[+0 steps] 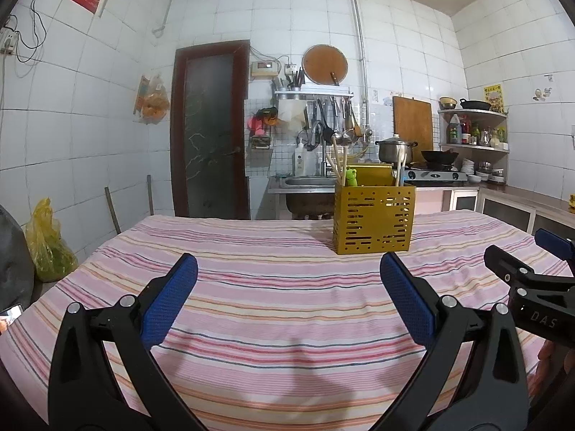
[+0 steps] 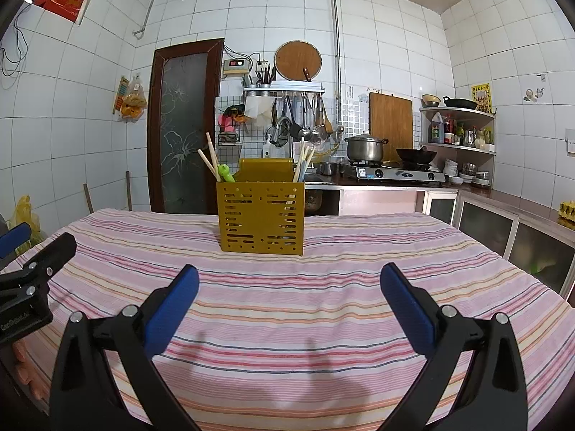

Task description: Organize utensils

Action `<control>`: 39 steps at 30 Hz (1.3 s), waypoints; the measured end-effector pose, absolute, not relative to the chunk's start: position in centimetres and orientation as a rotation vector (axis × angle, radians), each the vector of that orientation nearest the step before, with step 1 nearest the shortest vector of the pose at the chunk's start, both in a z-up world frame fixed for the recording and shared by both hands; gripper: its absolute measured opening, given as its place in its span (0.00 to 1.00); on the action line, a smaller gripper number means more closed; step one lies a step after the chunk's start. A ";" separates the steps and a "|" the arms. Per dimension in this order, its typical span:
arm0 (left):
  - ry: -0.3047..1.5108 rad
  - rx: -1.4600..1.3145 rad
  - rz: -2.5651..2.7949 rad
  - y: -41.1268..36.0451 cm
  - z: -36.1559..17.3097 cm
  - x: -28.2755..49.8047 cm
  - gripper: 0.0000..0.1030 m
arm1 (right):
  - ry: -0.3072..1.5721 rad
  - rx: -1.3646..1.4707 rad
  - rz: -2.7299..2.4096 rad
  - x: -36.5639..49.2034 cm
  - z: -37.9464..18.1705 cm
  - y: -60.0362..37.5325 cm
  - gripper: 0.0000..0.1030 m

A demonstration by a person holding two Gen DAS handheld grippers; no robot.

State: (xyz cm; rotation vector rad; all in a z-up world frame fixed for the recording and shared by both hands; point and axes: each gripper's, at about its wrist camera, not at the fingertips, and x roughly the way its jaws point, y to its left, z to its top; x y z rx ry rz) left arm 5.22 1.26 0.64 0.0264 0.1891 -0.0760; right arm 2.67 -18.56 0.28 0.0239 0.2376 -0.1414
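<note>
The yellow utensil holder (image 2: pixel 261 215) stands upright on the striped tablecloth (image 2: pixel 287 309), chopsticks (image 2: pixel 211 160) and a green frog-topped utensil (image 2: pixel 225 173) inside. It sits at twelve o'clock from the right gripper (image 2: pixel 287 287) and one o'clock from the left gripper (image 1: pixel 287 276); both are spread wide, holding nothing.

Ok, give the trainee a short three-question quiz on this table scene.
1. True or false: the left gripper holds a chopstick.
2. What stands on the striped tablecloth?
3. The green frog-topped utensil sits at the holder's: A left side, B right side, seen from the right wrist.

Key: 1 false, both it and the right gripper are open and empty. 2 the yellow perforated utensil holder with chopsticks. 3 A.
</note>
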 end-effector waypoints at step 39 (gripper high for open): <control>0.202 0.014 -0.080 1.4 0.5 5.2 0.95 | 0.236 0.023 -0.150 2.5 0.2 -18.8 0.96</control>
